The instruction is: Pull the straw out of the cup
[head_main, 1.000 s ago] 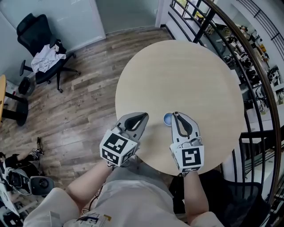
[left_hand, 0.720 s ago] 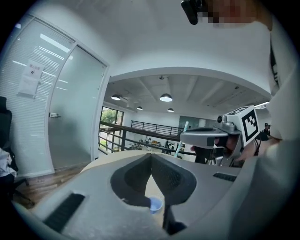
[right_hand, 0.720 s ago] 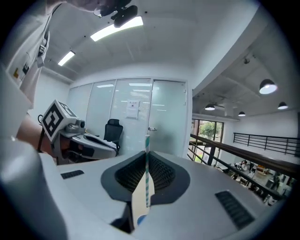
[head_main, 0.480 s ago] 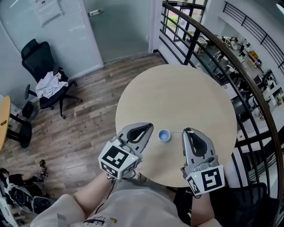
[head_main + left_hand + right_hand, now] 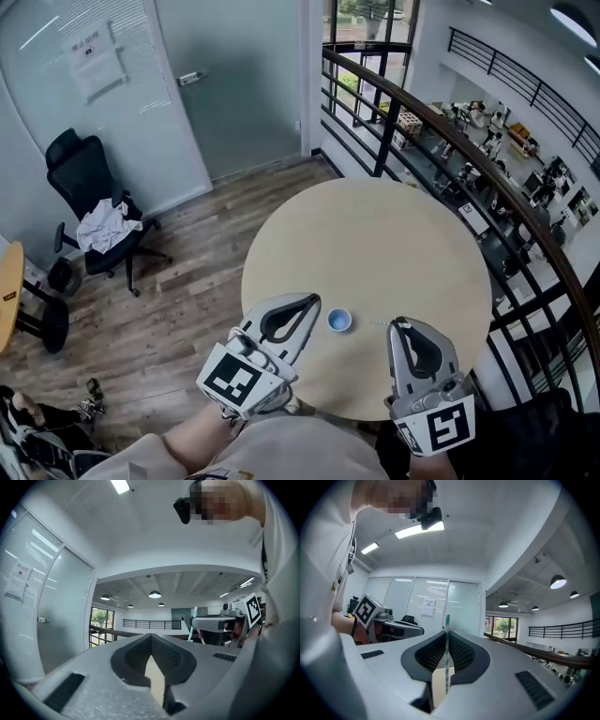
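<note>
Straw [image 5: 446, 663] gripped in right claw [image 5: 401, 325]; left claw [image 5: 312, 302] closed, empty; cup [image 5: 339, 321] between, on table [image 5: 375, 234]

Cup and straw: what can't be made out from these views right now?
- Cup: seen in the head view only, and too small there to tell what is inside. Neither gripper view shows it.
- Straw: in the right gripper view its lower end is hidden by the right gripper's own body. In the head view it is too thin to trace.
</note>
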Tool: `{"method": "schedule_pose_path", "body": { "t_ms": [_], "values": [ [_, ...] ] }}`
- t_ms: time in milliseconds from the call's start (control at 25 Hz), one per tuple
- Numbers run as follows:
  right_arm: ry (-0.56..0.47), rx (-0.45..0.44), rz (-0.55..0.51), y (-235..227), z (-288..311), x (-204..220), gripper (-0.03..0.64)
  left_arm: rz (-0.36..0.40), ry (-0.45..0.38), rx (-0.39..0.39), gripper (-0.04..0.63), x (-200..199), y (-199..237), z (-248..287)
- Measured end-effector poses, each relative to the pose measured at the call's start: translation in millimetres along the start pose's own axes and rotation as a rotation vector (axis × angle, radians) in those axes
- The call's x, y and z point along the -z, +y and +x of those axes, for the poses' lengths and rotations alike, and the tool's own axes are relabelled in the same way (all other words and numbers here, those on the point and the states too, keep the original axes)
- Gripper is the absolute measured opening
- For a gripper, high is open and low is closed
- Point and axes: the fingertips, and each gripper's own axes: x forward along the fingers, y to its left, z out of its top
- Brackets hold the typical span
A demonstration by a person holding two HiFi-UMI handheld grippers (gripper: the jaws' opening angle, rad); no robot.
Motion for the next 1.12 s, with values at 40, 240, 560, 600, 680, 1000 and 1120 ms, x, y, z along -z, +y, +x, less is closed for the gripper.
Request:
{"method": "schedule_pose_path", "body": {
  "t_ms": [40, 240, 560, 600, 680, 1000, 1120],
  "values": [
    [0.005, 0.003, 0.006, 0.8, -1.6, 2.8, 0.034, 0.014, -0.004, 0.001, 0.013, -1.0, -2.3, -0.5],
    [0.045, 0.018, 0.059, 3.8, -13.8, 18.4, 0.034, 0.046, -0.036, 0.017, 0.012, 2.0, -18.6, -8.5],
    [0.085, 0.034, 0.087, -0.2, -25.0, 31.3, 0.032, 0.131, 0.025, 0.02, 0.012, 24.0, -34.1, -12.4],
    [0.09, 0.037, 0.066, -0.2, -24.5, 30.5, 0.032, 0.135, 0.024, 0.02, 0.012, 23.3, -34.0, -12.6],
    [0.093, 0.036, 0.035, 0.7, -22.4, 28.6, 0.032, 0.127, 0.018, 0.021, 0.012, 20.8, -32.8, -13.3],
    [0.071, 0.019, 0.044, 5.9, -18.9, 27.6, 0.031, 0.098, 0.031, 0.009, 0.012, 23.6, -27.7, -17.0],
    [0.061, 0.013, 0.04, 8.1, -17.6, 22.9, 0.031, 0.102, 0.032, 0.004, 0.012, 21.5, -25.4, -19.3]
  ]
}}
